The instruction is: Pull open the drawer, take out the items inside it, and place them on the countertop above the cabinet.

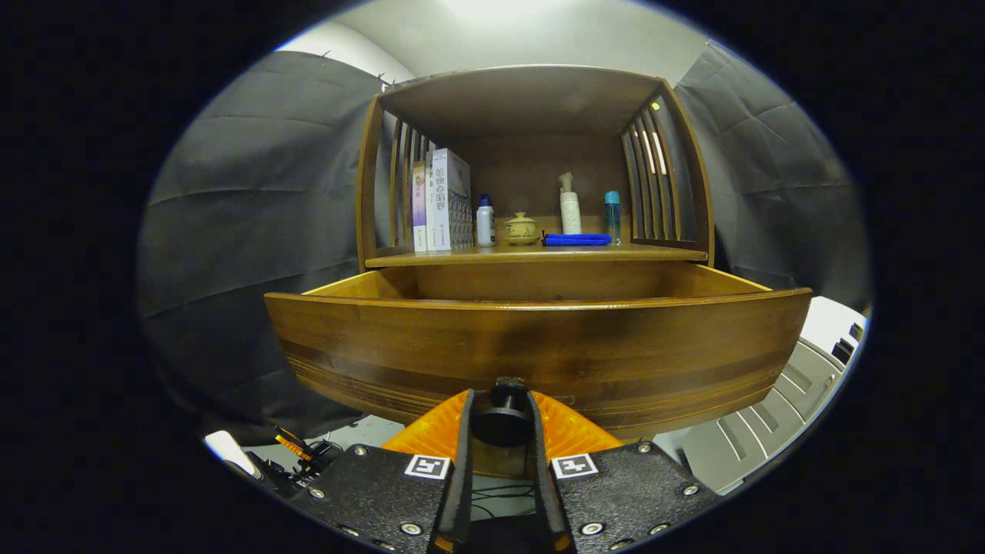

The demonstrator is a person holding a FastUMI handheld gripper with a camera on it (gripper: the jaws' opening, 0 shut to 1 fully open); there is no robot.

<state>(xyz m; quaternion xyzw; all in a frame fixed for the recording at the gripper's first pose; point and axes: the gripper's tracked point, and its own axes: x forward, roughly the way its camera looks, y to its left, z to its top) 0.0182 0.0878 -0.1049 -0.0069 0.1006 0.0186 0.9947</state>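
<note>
Your gripper [500,419] has both fingers clamped on the round black knob [501,415] at the front of the brown wooden drawer [539,346], which stands pulled out from the cabinet, its inside hidden behind the front panel. Above it, the wooden countertop shelf [662,252] carries upright books [442,200], a white bottle [485,221], a small ceramic pot [521,228], a white pump bottle [569,205], a flat blue cloth [577,239] and a clear blue-capped bottle [612,215].

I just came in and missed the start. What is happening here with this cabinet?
A person's hand-held tool is closed on the black knob of the wooden drawer, one finger at each side. The drawer stands pulled out; its contents are hidden behind its front. On the countertop above stand books, bottles and a blue cloth.
</note>
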